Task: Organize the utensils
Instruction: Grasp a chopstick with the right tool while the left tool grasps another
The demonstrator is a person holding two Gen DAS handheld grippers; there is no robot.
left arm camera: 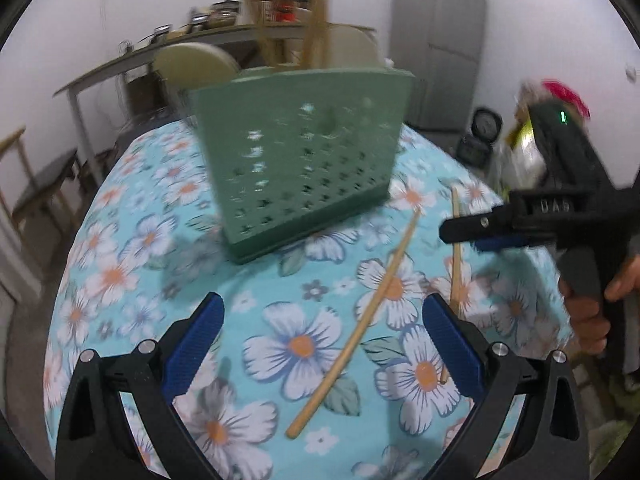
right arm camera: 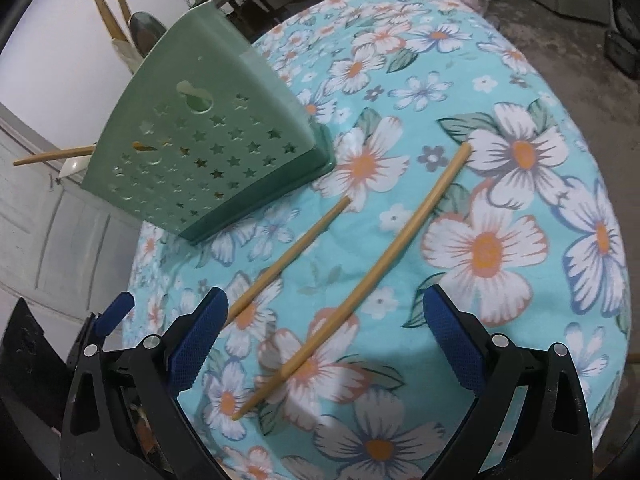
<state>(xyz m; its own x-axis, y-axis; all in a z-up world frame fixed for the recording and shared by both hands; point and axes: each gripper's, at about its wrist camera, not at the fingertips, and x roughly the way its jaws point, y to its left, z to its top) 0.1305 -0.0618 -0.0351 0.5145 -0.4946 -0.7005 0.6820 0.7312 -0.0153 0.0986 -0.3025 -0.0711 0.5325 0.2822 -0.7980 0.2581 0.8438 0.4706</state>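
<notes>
A green perforated utensil holder [left arm camera: 308,152] stands on the floral tablecloth with wooden utensils [left arm camera: 316,20] sticking out of its top; it also shows in the right wrist view [right arm camera: 212,136]. Two loose wooden chopsticks lie on the cloth: a long curved one [left arm camera: 360,328] [right arm camera: 360,284] and a straighter one [left arm camera: 456,248] [right arm camera: 288,252]. My left gripper [left arm camera: 322,344] is open above the curved chopstick. My right gripper [right arm camera: 322,340] is open over both chopsticks; in the left wrist view it shows at the right [left arm camera: 464,230], held by a hand.
The round table's floral cloth [right arm camera: 500,240] drops off at its edges. A shelf with jars [left arm camera: 256,12] and a grey fridge [left arm camera: 440,44] stand behind. Bags and clutter [left arm camera: 520,148] sit at the right, and a white door [right arm camera: 48,220] is at the left.
</notes>
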